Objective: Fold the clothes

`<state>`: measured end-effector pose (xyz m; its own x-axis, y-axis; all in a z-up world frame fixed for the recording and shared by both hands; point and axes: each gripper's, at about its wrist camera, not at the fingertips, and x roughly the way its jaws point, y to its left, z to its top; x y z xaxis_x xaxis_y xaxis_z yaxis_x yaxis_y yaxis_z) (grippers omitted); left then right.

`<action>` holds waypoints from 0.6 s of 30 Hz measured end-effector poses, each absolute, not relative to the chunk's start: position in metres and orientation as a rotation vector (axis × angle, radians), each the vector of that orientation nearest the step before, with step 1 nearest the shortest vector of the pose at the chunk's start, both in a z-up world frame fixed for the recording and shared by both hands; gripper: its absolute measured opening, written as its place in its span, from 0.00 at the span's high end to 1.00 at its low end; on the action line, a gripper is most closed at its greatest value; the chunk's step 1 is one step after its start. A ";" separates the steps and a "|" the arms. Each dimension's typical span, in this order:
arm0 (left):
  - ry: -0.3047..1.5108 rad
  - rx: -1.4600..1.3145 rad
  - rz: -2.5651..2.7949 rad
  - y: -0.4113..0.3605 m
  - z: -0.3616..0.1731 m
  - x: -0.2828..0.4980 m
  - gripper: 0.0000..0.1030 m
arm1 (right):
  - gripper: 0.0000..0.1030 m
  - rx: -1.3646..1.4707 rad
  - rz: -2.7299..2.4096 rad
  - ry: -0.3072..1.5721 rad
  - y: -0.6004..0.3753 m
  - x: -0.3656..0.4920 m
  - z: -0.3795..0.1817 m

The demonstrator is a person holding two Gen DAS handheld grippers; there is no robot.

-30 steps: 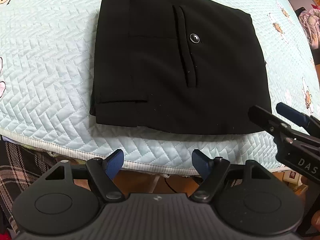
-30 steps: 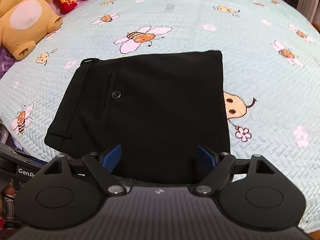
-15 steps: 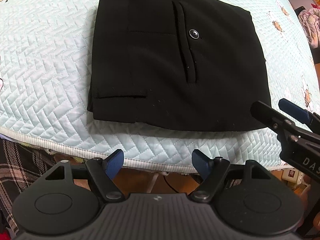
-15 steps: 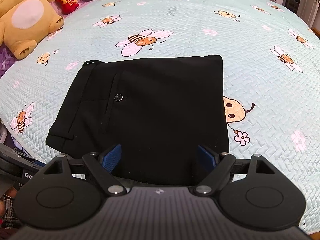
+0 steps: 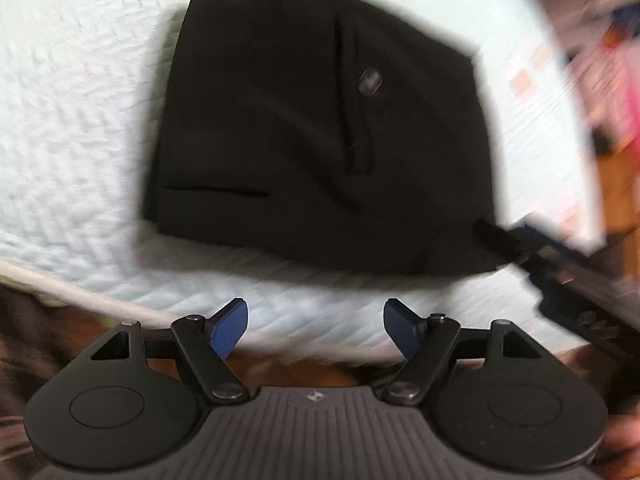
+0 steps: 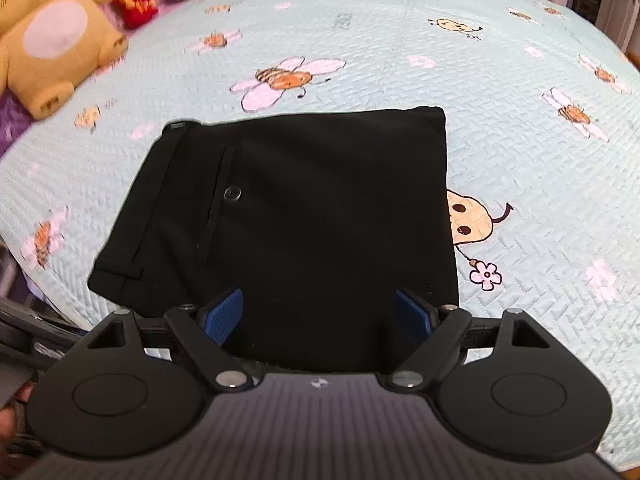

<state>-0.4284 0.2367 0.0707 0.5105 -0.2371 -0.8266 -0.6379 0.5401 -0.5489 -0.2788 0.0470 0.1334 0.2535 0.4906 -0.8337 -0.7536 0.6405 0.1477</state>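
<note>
The folded black trousers (image 6: 288,224) sit on the bed (image 6: 520,160), mid-frame in both views. The right hand-held gripper (image 6: 318,312) hangs right over their lower edge, jaws apart and empty, so it's probably the nearer one. The left hand-held gripper (image 5: 316,322), also spread with nothing in it, is lower, off the bed edge. The pocket slit runs up-down. The left view's blurry; only the right shows the plush toys (image 6: 52,40) upper left.
</note>
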 end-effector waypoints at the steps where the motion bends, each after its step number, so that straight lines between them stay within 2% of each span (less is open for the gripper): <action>1: 0.958 -1.093 0.281 0.241 0.067 -0.439 0.24 | 0.20 -0.249 0.884 1.014 0.040 -0.273 0.133; 5: 0.777 -1.241 0.281 0.243 0.052 -0.461 0.24 | 0.20 0.023 0.979 1.048 0.004 -0.246 0.132; 9: 0.727 -1.280 0.292 0.233 0.039 -0.465 0.24 | 0.20 0.164 0.973 1.030 -0.027 -0.215 0.124; 14: 0.694 -1.404 0.329 0.230 0.018 -0.468 0.23 | 0.20 0.235 0.915 1.075 -0.051 -0.176 0.089; 18: 0.559 -1.367 0.389 0.234 0.017 -0.469 0.22 | 0.20 0.396 0.956 1.220 -0.055 -0.156 0.043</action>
